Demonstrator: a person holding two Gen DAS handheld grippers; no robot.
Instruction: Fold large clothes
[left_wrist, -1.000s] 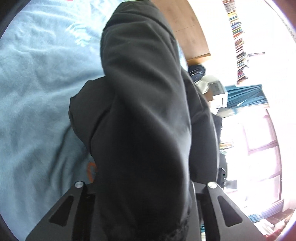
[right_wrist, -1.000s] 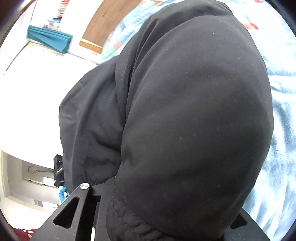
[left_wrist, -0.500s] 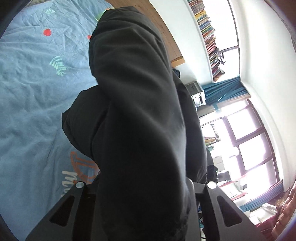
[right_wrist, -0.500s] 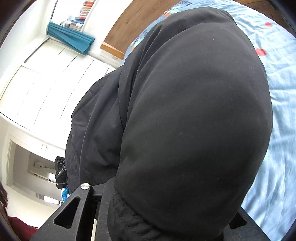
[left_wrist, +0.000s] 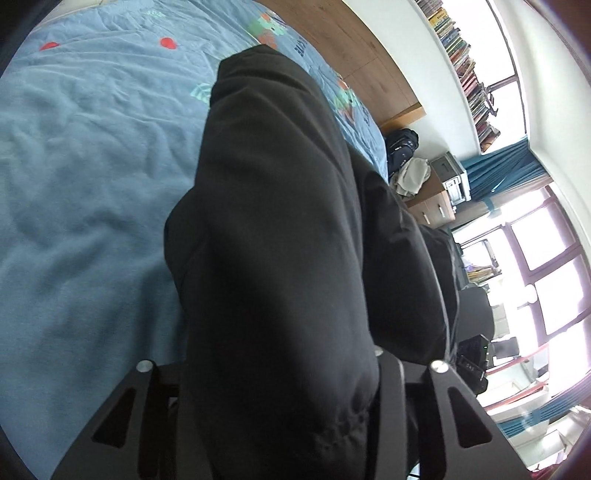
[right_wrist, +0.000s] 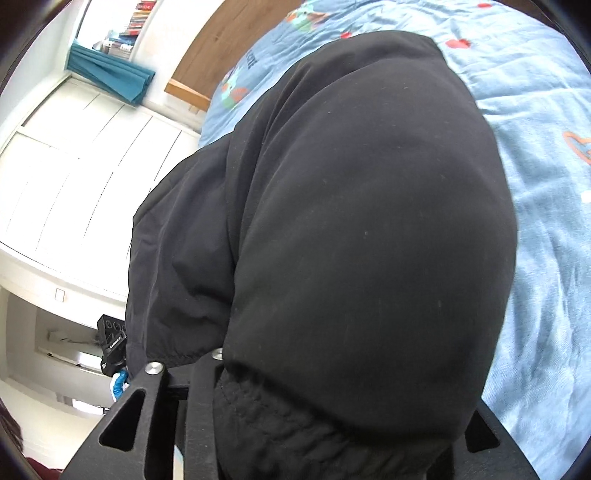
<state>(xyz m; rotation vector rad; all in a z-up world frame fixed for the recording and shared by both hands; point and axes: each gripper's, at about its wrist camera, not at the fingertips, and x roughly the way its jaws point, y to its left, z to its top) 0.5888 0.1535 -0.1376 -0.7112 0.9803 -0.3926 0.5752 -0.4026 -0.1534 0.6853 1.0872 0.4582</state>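
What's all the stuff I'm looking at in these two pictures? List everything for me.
Black garment: one, black, draped over both grippers, above the bed.
Bedspread: one, light blue with red and green prints, covering the bed.
Headboard: one, brown wood, at the bed's end.
Books: a row, mixed colours, on a high wall shelf.
Curtain: teal, beside the window.
Wardrobe: one, white, beside the bed.
Left gripper: black, shut on the garment.
Right gripper: black, shut on the garment.

More of the blue bedspread (left_wrist: 85, 192) shows beyond the black garment (left_wrist: 280, 236) than a second ago; the headboard (left_wrist: 351, 44), bookshelf (left_wrist: 465, 62) and window (left_wrist: 546, 266) swing into the left view.
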